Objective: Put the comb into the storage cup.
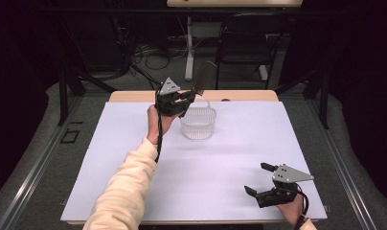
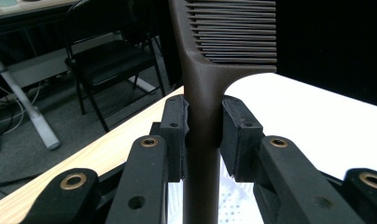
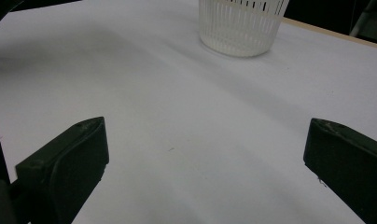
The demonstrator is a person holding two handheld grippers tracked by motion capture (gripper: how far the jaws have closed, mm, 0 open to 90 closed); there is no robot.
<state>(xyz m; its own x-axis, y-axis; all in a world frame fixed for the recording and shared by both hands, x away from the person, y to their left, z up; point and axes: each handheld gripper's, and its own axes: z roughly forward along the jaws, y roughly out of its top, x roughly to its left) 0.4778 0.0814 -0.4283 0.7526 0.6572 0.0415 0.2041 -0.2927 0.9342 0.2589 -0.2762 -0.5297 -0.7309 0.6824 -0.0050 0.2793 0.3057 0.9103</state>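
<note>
The white-covered wooden tabletop (image 1: 206, 172) carries a white slotted plastic basket (image 1: 198, 122) just beside the left tongs (image 1: 190, 97), which clamp a dark brown plastic comb (image 2: 210, 88) upright, seemingly for dropping in, while the right tongs (image 1: 259, 179) rest gaping, empty, well apart.

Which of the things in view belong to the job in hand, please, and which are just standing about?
In the job:
- left tool, shut on the brown comb
- white basket, right beside it
- right tool, open over the white sheet

Just about:
- folding chair
- floor cables
</note>
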